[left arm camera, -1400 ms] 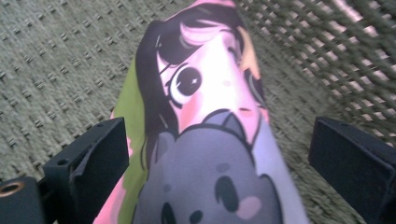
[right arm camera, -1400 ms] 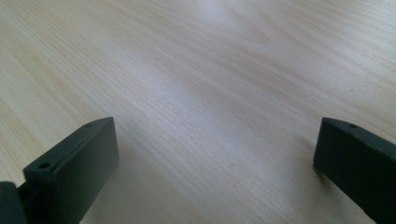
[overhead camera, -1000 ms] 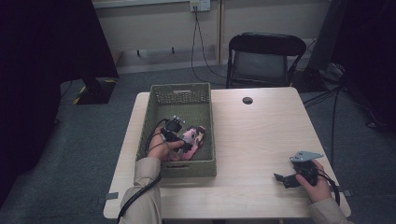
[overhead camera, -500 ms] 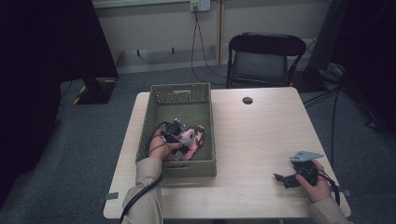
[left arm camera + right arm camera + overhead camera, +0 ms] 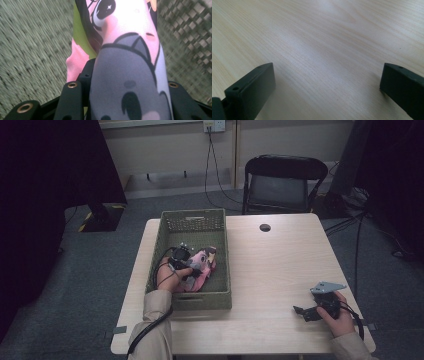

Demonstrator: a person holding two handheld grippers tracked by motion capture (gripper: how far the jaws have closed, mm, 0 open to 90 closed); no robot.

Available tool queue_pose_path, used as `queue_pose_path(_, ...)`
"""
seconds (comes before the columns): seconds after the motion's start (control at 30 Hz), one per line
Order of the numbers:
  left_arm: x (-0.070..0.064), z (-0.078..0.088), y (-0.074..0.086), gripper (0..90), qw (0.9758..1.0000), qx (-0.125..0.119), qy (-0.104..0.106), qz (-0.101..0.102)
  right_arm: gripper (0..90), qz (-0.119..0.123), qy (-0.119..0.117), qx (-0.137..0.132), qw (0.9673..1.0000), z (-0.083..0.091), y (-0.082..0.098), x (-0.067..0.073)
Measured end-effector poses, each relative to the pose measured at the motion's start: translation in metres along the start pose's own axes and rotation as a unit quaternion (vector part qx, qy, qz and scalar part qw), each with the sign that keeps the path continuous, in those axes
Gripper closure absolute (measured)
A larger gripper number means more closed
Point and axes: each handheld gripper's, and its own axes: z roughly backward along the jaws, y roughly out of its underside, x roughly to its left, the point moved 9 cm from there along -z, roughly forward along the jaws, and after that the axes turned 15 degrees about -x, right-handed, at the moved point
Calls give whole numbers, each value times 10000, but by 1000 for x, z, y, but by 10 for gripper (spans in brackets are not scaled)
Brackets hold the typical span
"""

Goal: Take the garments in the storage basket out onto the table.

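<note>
Left gripper (image 5: 181,261) down in the green woven basket (image 5: 219,245) at the desk's (image 5: 280,270) left half; jaws clamped on the pink and grey printed soft pouch (image 5: 125,65), which lies on the basket floor; cloth bulges between the black jaws in the left gripper view. Right gripper (image 5: 314,311) rests low at the desk's near right corner, jaws wide apart over bare wood, holding nothing. Likely step: lifting the pouch out; best done straight up, grip firm, clearing the basket wall before any sideways move. Against the earlier frames: little differs; both grippers sit much where they were.
</note>
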Motion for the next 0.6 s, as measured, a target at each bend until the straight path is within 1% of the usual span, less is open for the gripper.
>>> queue_pose_path(0.03,-1,3,-5,556,9999,-127,10,29,0,0,0,-1,10000,0,0,0)
queue_pose_path(0.13,-3,11,-15,556,9991,-393,55,119,0,-3,0,0,10000,0,0,0)
queue_pose_path(0.17,-3,11,-15,555,9991,-393,55,119,0,-3,0,0,10000,0,0,0)
queue_pose_path(0.3,-6,19,-23,554,9983,-561,111,94,0,1,0,0,10000,0,0,0)
queue_pose_path(0.43,-10,28,-34,552,9964,-819,156,142,0,-1,1,-1,10000,0,0,0)
queue_pose_path(0.6,-16,37,-45,552,9946,-1024,178,79,0,-1,0,-1,10000,0,0,0)
